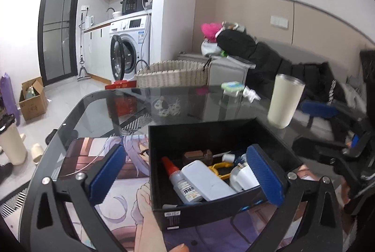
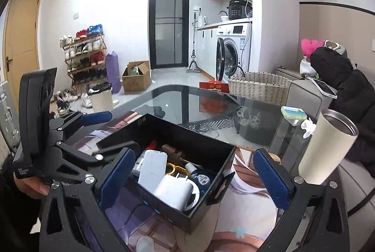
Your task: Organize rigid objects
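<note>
Black box (image 1: 211, 181) of small items sits on the bench between both spread claws: left claw (image 1: 185, 177), right claw (image 2: 194, 179).

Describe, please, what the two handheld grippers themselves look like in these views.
Both are alike: the left gripper and right gripper have matte black frames with triangular cut-outs and silver screw heads. Each finger ends in a blue pad with a fine ribbed texture. In the right view, a bare hand shows under a black block with small white lettering. No cables are visible.
</note>
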{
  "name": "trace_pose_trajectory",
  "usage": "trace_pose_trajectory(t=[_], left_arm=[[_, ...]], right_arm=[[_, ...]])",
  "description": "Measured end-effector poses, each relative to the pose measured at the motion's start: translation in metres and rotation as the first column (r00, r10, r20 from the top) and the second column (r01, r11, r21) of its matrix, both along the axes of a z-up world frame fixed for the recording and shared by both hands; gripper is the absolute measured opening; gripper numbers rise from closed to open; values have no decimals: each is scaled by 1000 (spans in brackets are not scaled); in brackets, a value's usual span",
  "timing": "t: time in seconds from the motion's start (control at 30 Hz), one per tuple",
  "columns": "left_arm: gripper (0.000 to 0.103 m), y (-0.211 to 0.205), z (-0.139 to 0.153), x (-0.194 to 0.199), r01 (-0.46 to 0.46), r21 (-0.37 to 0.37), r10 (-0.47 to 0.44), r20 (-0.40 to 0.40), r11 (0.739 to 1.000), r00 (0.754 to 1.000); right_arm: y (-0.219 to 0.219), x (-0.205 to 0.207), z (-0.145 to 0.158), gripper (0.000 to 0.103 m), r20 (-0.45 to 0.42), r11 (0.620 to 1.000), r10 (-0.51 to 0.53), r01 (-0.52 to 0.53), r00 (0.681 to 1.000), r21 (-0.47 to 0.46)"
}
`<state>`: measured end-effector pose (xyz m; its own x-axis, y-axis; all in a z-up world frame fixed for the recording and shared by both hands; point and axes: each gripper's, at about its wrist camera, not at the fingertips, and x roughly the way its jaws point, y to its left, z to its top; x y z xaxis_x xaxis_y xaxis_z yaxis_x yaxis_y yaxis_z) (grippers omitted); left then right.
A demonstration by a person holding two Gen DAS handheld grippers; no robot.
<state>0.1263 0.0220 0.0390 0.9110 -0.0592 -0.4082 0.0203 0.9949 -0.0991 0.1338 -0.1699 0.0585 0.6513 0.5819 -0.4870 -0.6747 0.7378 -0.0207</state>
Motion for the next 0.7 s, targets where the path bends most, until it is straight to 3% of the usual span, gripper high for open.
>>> trace_pose_trajectory(t=[0.2,0.3,0.7], left_arm=[[103,5,12,-26,-37,26,36,47,999,998],[103,10,14,-33,-36,6,36,40,999,999],[103,15,4,-49,-49,41,48,24,998,999]], right_arm=[[1,-16,-3,103,1,1000,-1,1,1000,-17],[5,-24,-7,103,4,1000,-11,11,1000,-21],[10,-46,-24,103,30,1000,-27,27,999,2]])
